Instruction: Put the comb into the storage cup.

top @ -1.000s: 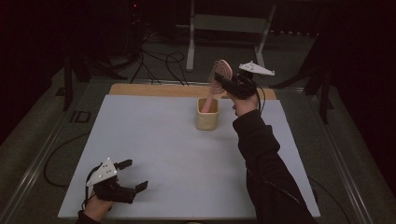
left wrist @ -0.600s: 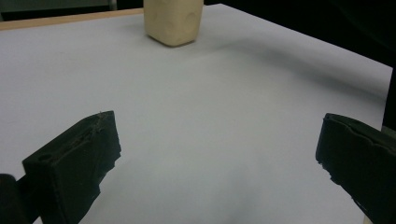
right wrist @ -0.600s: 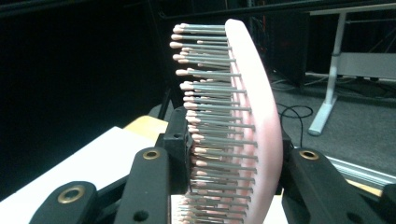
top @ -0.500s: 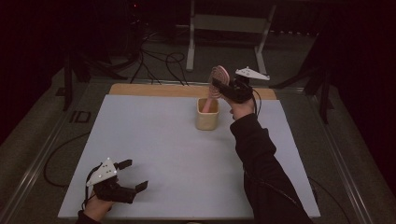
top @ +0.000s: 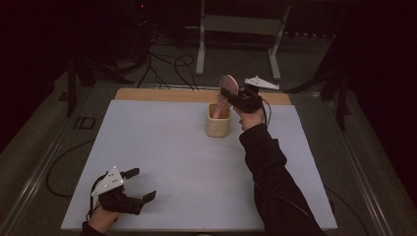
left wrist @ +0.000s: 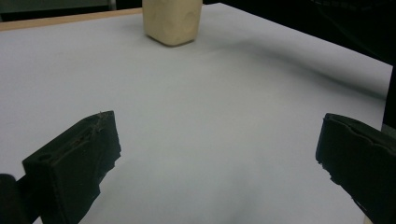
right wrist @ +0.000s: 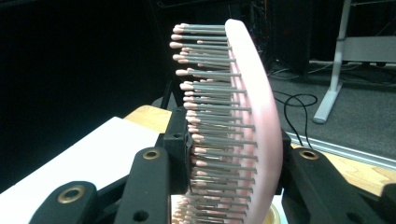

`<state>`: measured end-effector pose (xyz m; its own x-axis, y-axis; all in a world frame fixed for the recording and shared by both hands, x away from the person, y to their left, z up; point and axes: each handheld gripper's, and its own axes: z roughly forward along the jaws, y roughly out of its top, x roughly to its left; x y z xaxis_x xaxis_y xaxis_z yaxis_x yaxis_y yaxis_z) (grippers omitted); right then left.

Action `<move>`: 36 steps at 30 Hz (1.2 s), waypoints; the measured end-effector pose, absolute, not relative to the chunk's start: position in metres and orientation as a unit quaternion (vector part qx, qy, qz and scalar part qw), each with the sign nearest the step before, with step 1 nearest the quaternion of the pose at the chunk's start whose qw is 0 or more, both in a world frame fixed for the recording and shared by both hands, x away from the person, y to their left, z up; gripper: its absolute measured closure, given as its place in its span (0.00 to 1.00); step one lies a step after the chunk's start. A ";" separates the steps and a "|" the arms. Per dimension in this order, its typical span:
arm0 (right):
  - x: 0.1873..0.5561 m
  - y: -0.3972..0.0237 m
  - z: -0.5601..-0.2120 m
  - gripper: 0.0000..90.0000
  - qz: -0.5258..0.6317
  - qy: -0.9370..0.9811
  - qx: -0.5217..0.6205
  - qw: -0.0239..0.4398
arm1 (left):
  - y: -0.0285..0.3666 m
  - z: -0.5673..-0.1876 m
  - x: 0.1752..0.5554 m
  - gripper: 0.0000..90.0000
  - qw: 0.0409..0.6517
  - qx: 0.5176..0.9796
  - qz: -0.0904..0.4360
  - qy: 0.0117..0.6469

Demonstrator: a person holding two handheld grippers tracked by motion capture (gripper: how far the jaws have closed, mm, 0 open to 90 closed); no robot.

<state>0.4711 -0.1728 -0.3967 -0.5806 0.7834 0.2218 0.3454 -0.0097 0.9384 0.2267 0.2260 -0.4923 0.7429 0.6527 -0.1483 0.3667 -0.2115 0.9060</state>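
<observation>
A pink hairbrush [top: 225,93] stands tilted with its handle down inside a cream cup [top: 218,121] near the far middle of the white table. My right gripper [top: 235,98] is shut on the brush's head; in the right gripper view the hairbrush [right wrist: 243,121] sits between the two jaws, bristles facing left. My left gripper [top: 145,184] rests at the table's near left corner, open, with nothing between its fingers [left wrist: 74,163]. The cream cup [left wrist: 172,21] shows far ahead in the left gripper view.
A white mat [top: 162,162] covers the table, with a wooden strip [top: 162,94] along its far edge. Behind the table are cables [top: 167,64] on the floor and a grey stand [top: 241,24]. The person's right sleeve [top: 273,182] crosses the near right.
My right gripper has come down with the hairbrush, so the handle now sits deeper in the cup. The left gripper has stayed where it was.
</observation>
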 end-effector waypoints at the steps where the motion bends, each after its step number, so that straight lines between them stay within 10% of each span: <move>1: 0.471 -0.173 -0.397 0.72 0.576 0.677 0.417 0.190 | 0.226 -0.492 0.227 0.00 0.533 0.767 0.134 0.333; 36: 0.478 -0.184 -0.421 0.71 0.573 0.675 0.437 0.161 | 0.227 -0.494 0.228 0.00 0.532 0.767 0.132 0.333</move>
<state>0.4778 -0.1840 -0.4212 -0.5670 0.7739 0.2823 0.4047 -0.0368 0.9137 0.2277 0.2265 -0.4941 0.7438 0.6510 -0.1518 0.3699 -0.2116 0.9046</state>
